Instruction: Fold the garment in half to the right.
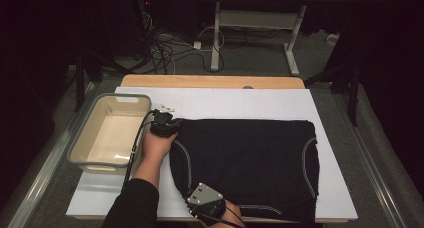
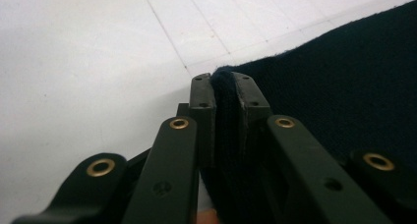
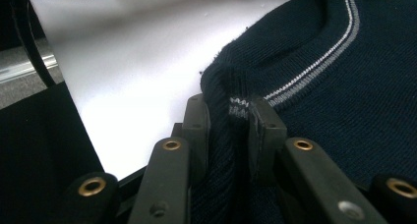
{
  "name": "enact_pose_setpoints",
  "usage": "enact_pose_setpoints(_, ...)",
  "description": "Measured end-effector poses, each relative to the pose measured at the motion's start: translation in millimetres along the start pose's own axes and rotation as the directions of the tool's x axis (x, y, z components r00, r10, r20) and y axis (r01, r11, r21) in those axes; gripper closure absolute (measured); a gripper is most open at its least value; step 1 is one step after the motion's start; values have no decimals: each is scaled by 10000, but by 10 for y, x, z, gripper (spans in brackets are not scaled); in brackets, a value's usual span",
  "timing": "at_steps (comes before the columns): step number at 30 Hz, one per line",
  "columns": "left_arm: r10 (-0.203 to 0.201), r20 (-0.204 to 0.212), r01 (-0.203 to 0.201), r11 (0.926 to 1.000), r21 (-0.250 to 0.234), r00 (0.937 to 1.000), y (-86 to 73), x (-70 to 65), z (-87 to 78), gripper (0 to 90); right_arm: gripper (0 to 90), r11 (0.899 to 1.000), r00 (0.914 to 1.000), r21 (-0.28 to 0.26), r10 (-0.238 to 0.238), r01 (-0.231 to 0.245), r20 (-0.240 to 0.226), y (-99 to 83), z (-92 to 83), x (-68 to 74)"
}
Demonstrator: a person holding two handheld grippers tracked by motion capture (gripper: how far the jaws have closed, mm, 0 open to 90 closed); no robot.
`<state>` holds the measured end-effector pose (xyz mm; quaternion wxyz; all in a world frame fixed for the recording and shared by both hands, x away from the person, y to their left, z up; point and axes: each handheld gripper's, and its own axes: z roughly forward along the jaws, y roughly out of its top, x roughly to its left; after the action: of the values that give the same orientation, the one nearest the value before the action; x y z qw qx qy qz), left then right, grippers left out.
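Sweater (image 1: 245,168) lies flat on the white bench (image 1: 240,104), its long axis across the bench, right of the tub (image 1: 82,133). Left tongs (image 1: 164,127) pinch its far-left corner and right tongs (image 1: 200,204) clamp the striped near-left edge. Judging by this, both grips are set; lifting or folding remains.

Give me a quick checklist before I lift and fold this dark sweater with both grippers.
1. Left gripper pinching the sweater at its far left corner: ok, fabric sits between the jaws.
2. Right gripper clamped on the near left edge by the striped trim: ok.
3. Sweater lying flat on the white board: ok.
4. Bin clear of the sweater: ok, it stands apart at the left.
5. How many fabric layers each grip holds: cannot tell.
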<state>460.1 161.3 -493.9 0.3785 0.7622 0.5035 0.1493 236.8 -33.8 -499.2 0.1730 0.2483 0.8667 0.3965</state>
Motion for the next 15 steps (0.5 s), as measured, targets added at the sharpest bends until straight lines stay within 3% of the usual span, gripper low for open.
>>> enact_pose_setpoints(3, -53, 45, 54, 10000, -70, 10000, 1, -1, -8, 786, 743, 10000, 10000, 8, -68, 68, 54, 2, -3, 5)
enact_pose_setpoints(6, -408, 207, 411, 9990, -147, 9990, 17, -3, -21, 785, 748, 10000, 10000, -27, -30, 30, -36, 6, -7, -5)
enact_pose_setpoints(15, -628, 237, 637, 9973, -373, 9977, 127, -74, -111, 785, 752, 9991, 9998, -399, 127, -132, -127, 1, -63, -22)
